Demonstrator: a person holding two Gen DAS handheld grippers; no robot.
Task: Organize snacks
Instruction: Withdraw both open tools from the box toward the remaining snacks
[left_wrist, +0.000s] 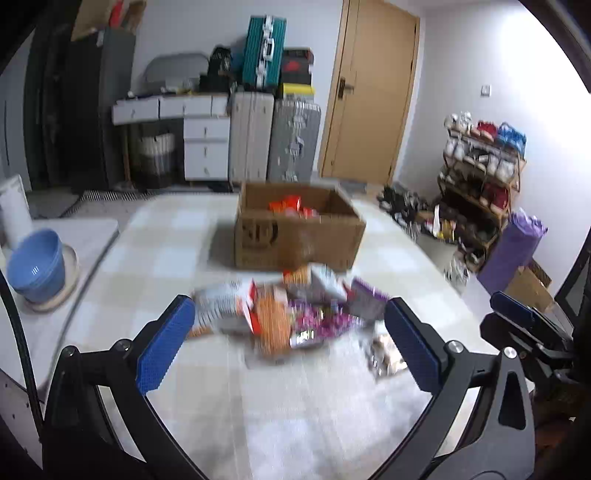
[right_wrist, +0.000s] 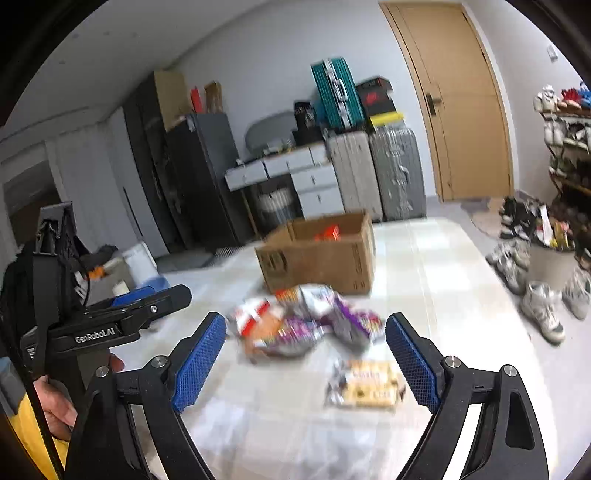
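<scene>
Snacks (left_wrist: 291, 314) heaped at frame centre on checked table (left_wrist: 155, 254), before cardboard box (left_wrist: 295, 236). Left gripper (left_wrist: 288, 343) and right gripper (right_wrist: 306, 354): fingers wide apart, empty, above table.

Both my views are evenly lit by soft, cool indoor light with no hard glare; the white wall at the upper right of my left view washes out brightest. The snack pile (left_wrist: 291, 314) smears with motion blur in both views, its print unreadable, and the cardboard box (left_wrist: 295, 229) behind it is soft-edged too. My own blue pads (right_wrist: 201, 363) stay sharp in the foreground. A faint shadow lies left of the box. The fisheye lens bends the door (right_wrist: 461, 107) and walls, and black vignette fills every corner.
</scene>
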